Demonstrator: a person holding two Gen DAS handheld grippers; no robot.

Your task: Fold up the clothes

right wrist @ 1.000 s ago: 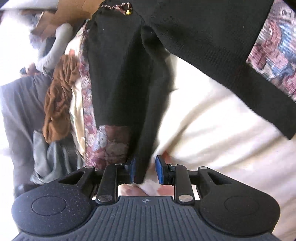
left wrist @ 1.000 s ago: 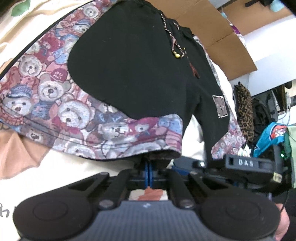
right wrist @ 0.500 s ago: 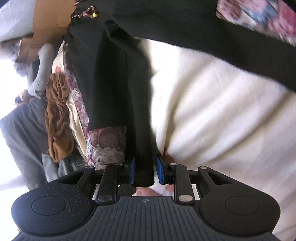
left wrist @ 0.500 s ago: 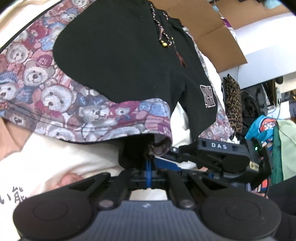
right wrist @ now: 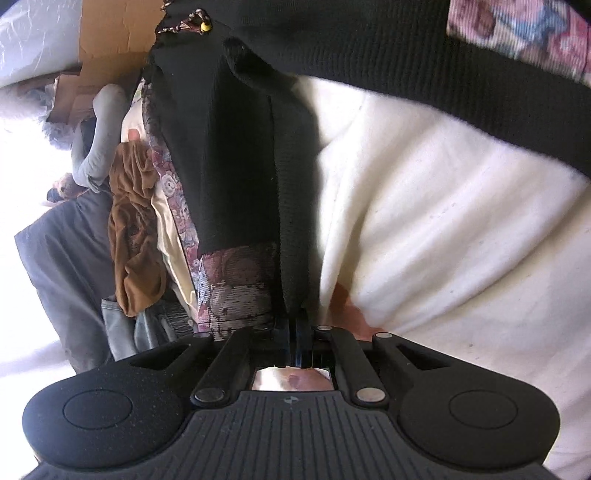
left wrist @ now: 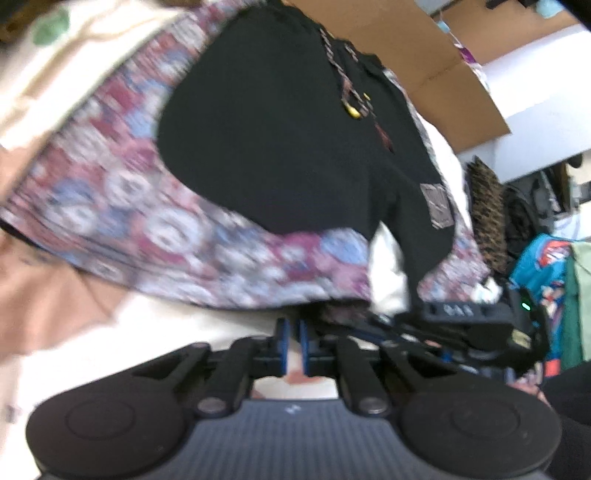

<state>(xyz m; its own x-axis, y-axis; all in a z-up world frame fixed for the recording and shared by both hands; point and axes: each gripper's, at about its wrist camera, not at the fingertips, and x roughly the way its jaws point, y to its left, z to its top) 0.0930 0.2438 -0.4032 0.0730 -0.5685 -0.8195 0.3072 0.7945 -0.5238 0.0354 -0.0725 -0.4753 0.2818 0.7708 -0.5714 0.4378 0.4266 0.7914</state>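
right tool (right wrist: 295, 332): blue pads pressed together, clenched on the black ribbed edge of the shorts (right wrist: 236, 155). that edge runs straight away from the tool, up the middle of the right wrist view, to the drawstring (right wrist: 192, 22) at the waistband. so the long axis of the held leg lies in line with the right tool.

left tool (left wrist: 291, 343): jaws opening, a narrow gap shows between the blue pads. the bear-print hem (left wrist: 192, 236) sits just above the pad tips; nothing is seen pressed between them, though the view is blurred. read as released.

the right tool appears in the left wrist view (left wrist: 472, 321), just beside the left tool and a little further out, under the other leg.

shorts lie spread on a cream sheet (right wrist: 443, 229), waistband at the far end, both hems at the near end by the tools.

judgement: only the right tool has hold; the fold likely turns on carrying its hem along that axis toward the waistband. the left tool is nearer the bear-print hem and would need to re-grip.
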